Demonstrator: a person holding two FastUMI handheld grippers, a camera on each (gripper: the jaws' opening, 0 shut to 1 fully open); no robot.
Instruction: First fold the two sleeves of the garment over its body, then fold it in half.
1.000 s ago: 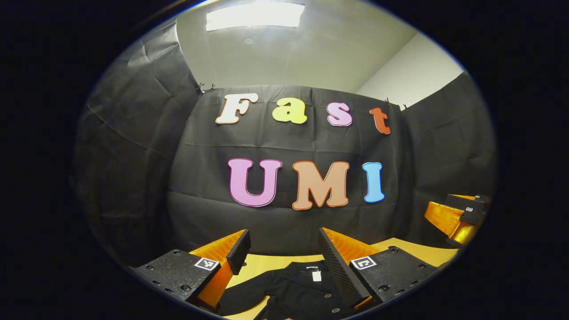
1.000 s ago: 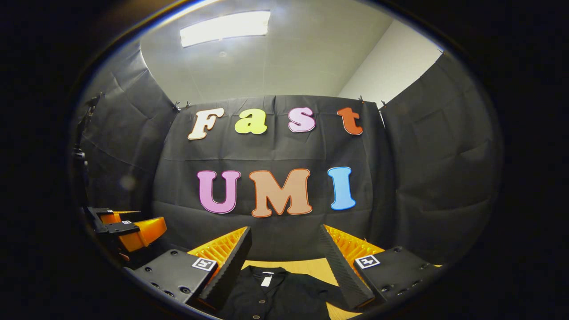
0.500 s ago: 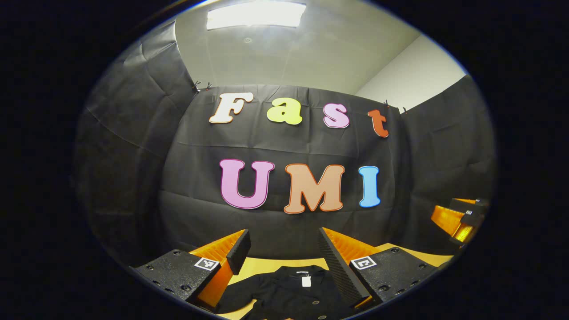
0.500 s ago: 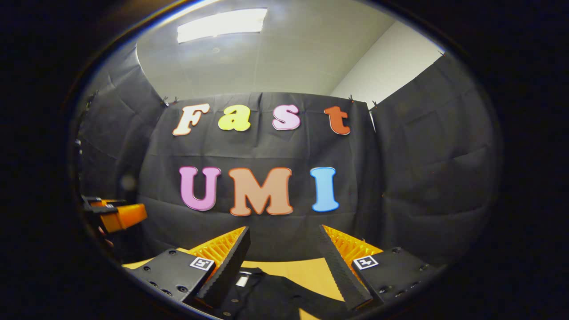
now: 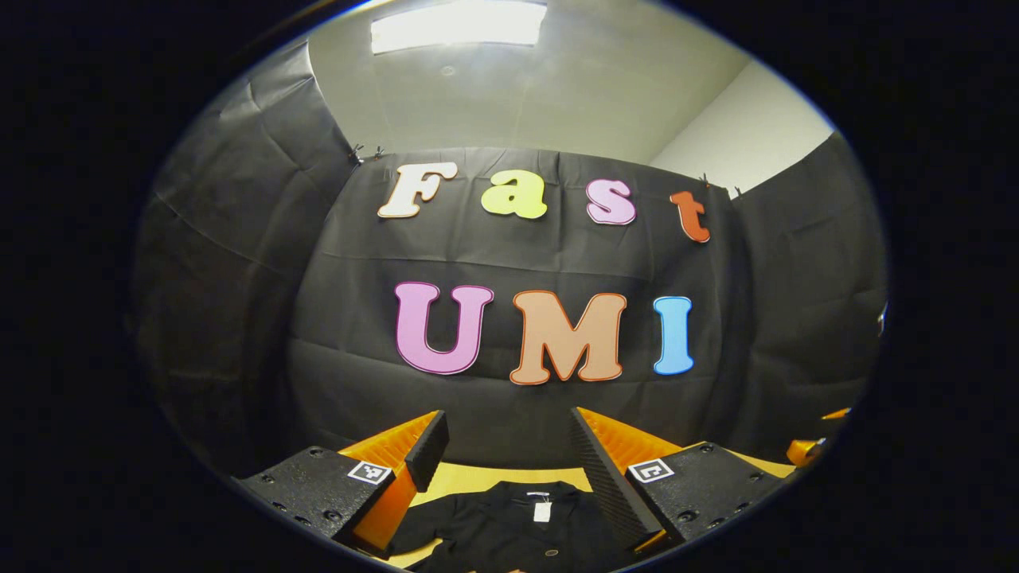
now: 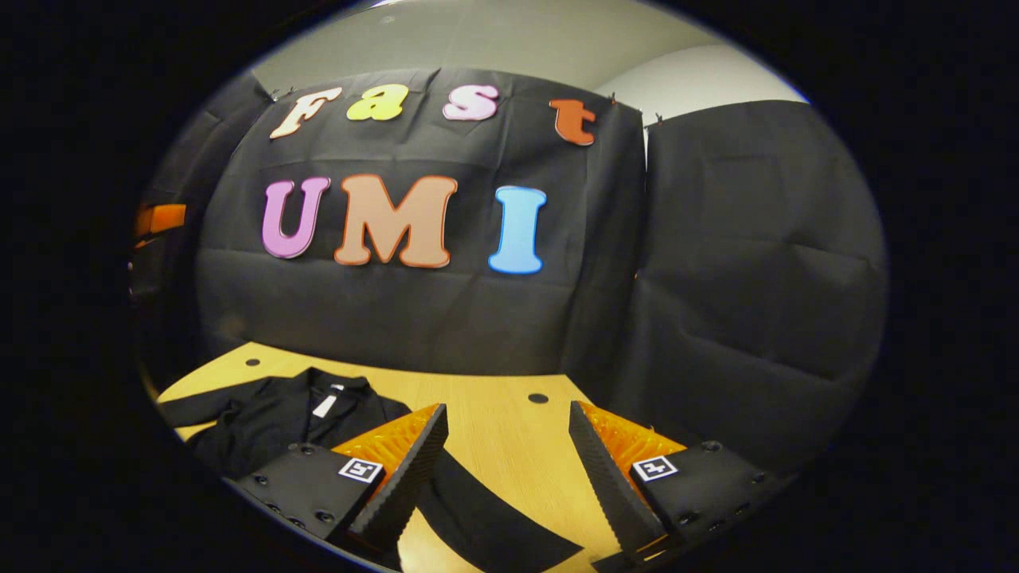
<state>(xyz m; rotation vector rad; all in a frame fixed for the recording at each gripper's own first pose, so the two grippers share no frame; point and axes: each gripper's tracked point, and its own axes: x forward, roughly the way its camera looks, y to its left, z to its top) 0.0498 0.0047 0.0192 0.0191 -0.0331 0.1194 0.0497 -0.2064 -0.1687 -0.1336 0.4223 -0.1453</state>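
A black button-front garment [image 5: 509, 529] lies flat on the wooden table [image 5: 470, 477], its collar with a white label [image 5: 542, 511] facing the far wall. My left gripper [image 5: 506, 426] hovers open above it with nothing between the fingers. In the right gripper view the garment [image 6: 267, 422] lies to the lower left. One sleeve [image 6: 497, 537] runs out across the table [image 6: 493, 430] below and between the fingers. My right gripper [image 6: 506, 414] is open and empty above that sleeve. The far end of the sleeve is cut off at the view's bottom.
Black cloth walls close the booth on the back and both sides. The tabletop has small round holes [image 6: 538, 398]. An orange part of the right gripper [image 5: 806, 450] shows at the far right, and an orange part of the left gripper [image 6: 162, 217] at the far left.
The right gripper has tipped downward and swung right, so the garment now lies to its left with a sleeve under its fingers. The left gripper has barely moved. Both stay open.
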